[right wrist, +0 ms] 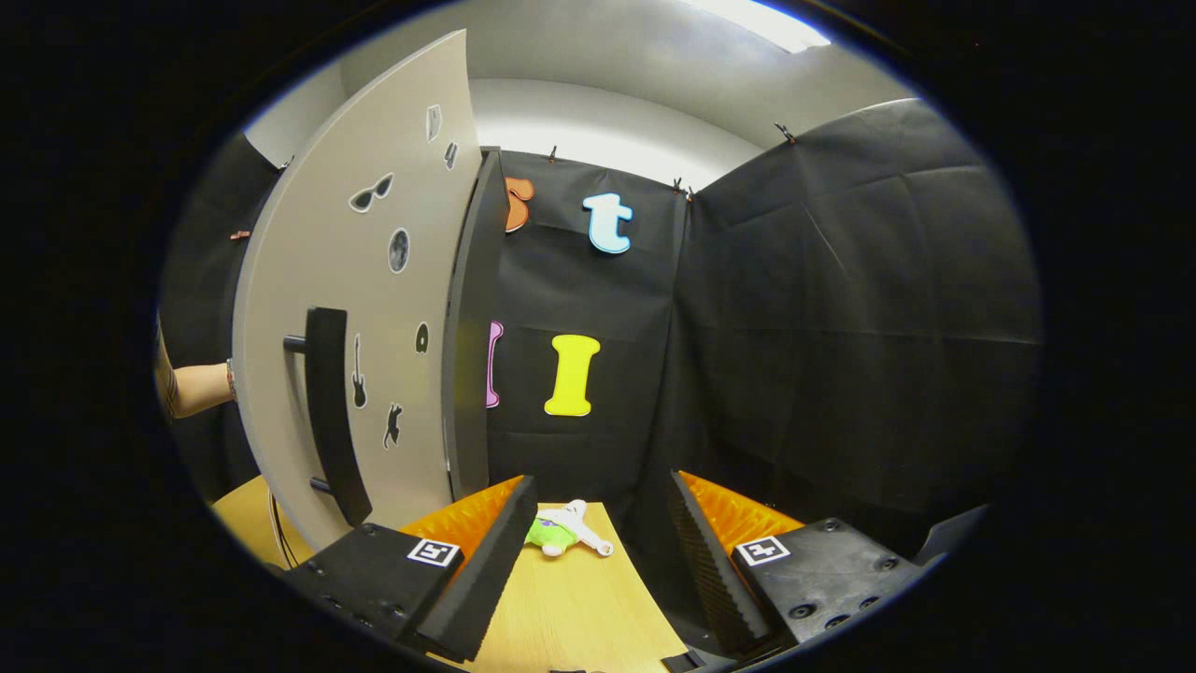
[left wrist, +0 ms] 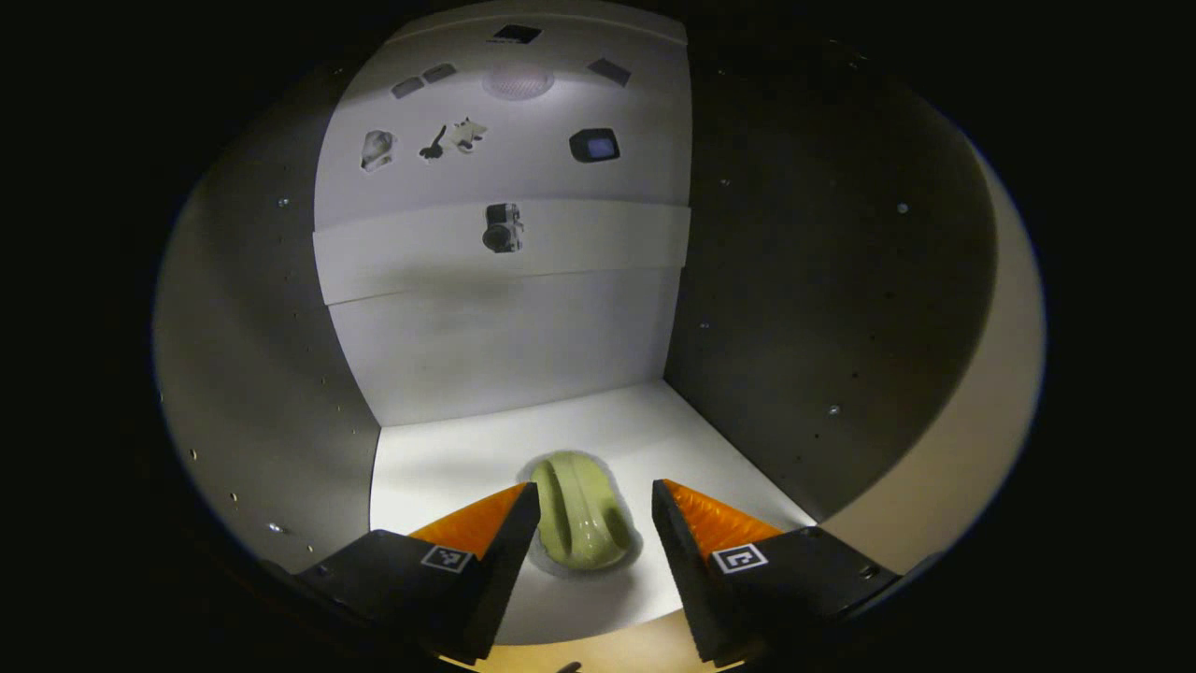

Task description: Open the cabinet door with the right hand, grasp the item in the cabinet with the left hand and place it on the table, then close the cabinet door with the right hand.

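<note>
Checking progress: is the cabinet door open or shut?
Open. In the right gripper view the door stands swung out, its edge showing; the left gripper view looks into the cabinet at the green item.

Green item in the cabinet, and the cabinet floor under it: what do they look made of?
Green item: looks like glazed ceramic or hard glossy plastic; smooth rounded ridges carry bright streaks of highlight. Which of the two, I cannot tell. It lies between the open left gripper fingers, untouched.
Cabinet floor: looks like white laminated board, flat and matt, with an even sheen and no grain.
</note>
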The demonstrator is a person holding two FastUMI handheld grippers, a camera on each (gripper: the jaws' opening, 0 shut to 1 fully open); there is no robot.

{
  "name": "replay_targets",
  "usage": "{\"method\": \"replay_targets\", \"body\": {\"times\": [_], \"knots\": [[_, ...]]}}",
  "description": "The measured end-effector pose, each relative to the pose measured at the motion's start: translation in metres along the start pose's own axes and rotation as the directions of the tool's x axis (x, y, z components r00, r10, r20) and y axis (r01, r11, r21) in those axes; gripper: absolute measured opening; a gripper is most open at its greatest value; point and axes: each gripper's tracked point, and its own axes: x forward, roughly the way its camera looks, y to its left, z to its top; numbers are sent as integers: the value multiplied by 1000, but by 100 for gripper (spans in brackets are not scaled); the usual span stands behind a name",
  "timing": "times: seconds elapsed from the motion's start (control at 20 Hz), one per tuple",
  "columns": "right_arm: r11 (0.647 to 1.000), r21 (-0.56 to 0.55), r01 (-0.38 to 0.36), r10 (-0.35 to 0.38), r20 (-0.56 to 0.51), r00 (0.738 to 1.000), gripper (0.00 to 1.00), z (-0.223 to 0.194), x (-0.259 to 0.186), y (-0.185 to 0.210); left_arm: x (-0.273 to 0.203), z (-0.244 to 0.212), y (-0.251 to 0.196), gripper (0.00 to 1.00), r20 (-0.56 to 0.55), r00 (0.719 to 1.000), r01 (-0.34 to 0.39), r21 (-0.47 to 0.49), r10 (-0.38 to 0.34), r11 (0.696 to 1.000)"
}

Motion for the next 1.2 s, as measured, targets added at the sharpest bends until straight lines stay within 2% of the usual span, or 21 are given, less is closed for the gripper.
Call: {"method": "replay_targets", "body": {"times": [0.1, 0.15, 0.35, 0.45, 0.6, 0.65, 0.85, 1.05, 1.2], "knots": [[1000, 9, 2, -2, 3, 1000, 92, -1, 4, -4, 10, -6, 3, 74, -31, 999, -8, -10, 8, 1000], [1000, 14, -1, 1, 2, 1000, 92, -1, 6, -6, 14, -8, 3, 78, -41, 999, -11, -25, 10, 1000], [1000, 11, -3, 3, -14, 1000, 92, -7, 13, -11, 29, -15, 9, 76, -70, 997, -29, -54, 25, 998], [1000, 16, -4, 5, -26, 1000, 92, -11, 16, -13, 34, -18, 5, 72, -81, 997, -11, -67, 6, 998], [1000, 21, -7, 8, -32, 999, 92, -14, 20, -14, 37, -20, 13, 36, -90, 995, -59, -64, 53, 996], [1000, 21, -9, 9, -32, 999, 92, -14, 22, -14, 38, -20, 12, 27, -95, 994, -64, -50, 59, 997], [999, 23, -26, 27, -33, 999, 92, -15, 24, -11, 34, -21, 8, 22, -104, 992, -77, -38, 73, 996], [998, 33, -60, 61, -31, 998, 91, -14, 25, -8, 10, -26, -2, 22, -107, 993, -64, -141, 49, 988], [995, 55, -80, 81, -25, 996, 91, -13, 29, -2, -26, -24, -10, 22, -64, 997, -54, -200, 42, 978]]}}
